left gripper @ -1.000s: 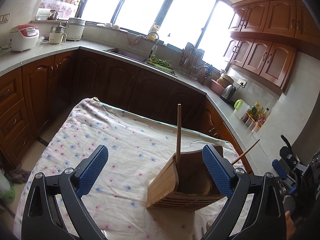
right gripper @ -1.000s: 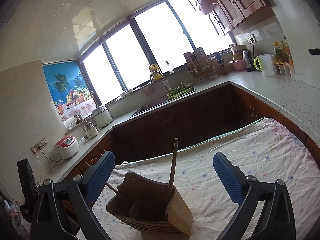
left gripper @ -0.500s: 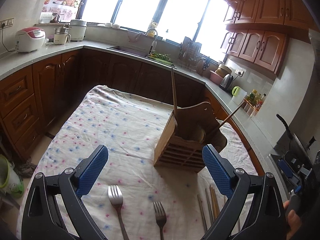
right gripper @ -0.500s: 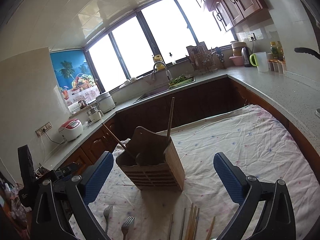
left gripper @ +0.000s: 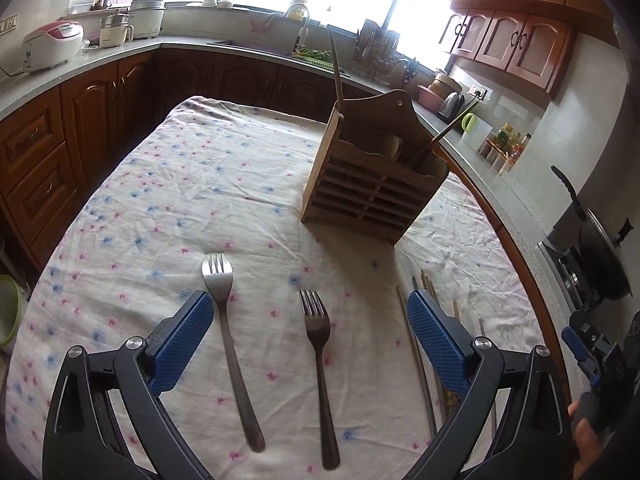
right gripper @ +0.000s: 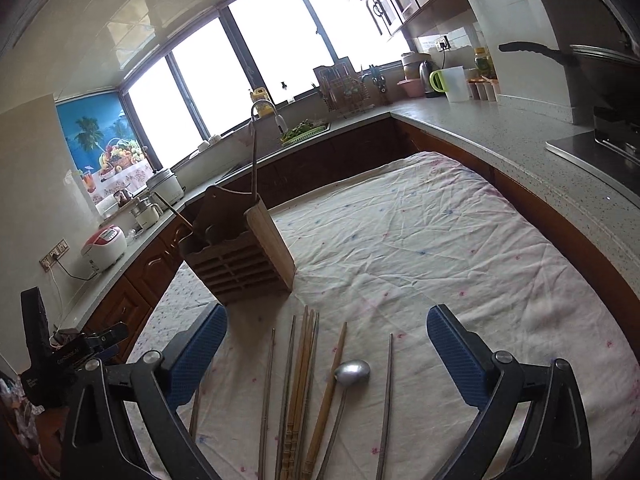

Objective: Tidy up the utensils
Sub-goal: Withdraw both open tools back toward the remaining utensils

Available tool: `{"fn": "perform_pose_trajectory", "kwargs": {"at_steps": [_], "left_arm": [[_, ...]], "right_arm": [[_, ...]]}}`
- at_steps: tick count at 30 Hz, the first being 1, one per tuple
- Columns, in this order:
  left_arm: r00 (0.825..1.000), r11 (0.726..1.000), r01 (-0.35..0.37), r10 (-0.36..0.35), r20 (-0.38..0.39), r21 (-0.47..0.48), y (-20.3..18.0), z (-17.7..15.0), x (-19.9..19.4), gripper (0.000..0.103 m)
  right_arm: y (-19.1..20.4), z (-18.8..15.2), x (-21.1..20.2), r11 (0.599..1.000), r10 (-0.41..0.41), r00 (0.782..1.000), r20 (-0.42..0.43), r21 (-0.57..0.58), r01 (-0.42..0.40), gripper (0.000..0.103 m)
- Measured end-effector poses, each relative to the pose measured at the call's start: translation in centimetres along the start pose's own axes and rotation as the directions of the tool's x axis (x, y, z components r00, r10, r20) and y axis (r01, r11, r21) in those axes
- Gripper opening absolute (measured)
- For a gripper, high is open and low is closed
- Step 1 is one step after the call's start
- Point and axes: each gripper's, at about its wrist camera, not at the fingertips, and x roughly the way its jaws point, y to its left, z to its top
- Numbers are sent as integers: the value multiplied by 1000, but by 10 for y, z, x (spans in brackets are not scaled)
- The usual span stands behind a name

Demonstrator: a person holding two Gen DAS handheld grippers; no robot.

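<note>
Holding both claws spread and empty, we see two forks (left gripper: 230,344) lying between the left claw (left gripper: 307,346) fingers on the cloth-covered counter (left gripper: 168,200). Chopsticks (right gripper: 300,392) and a spoon (right gripper: 351,372) lie under the right claw (right gripper: 326,354); the wooden utensil holder (right gripper: 240,248) stands at eleven o'clock.

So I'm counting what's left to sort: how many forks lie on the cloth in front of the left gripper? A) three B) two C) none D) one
B: two forks, a lighter fork and a darker fork, lie side by side below the open left gripper.
</note>
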Motion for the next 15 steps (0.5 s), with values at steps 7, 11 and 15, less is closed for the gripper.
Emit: {"fn": "perform_pose_trajectory", "kwargs": {"at_steps": [7,11,15], "left_arm": [[998,1000,-4,6,-70,31,-14,-19,13,99],[995,998,14,-8,-101,59,-25,-22,19,99],[991,997,33,-23,-129,75,-35,-19,28,99]], "right_arm": [[-30,-19,-6,997,-63,997,-35,49,65,101],[-34,-23,-7,996,-81,996,-43,39,83,101],[-34,-22,-3,996,-80,995,-58,30,82,101]]}}
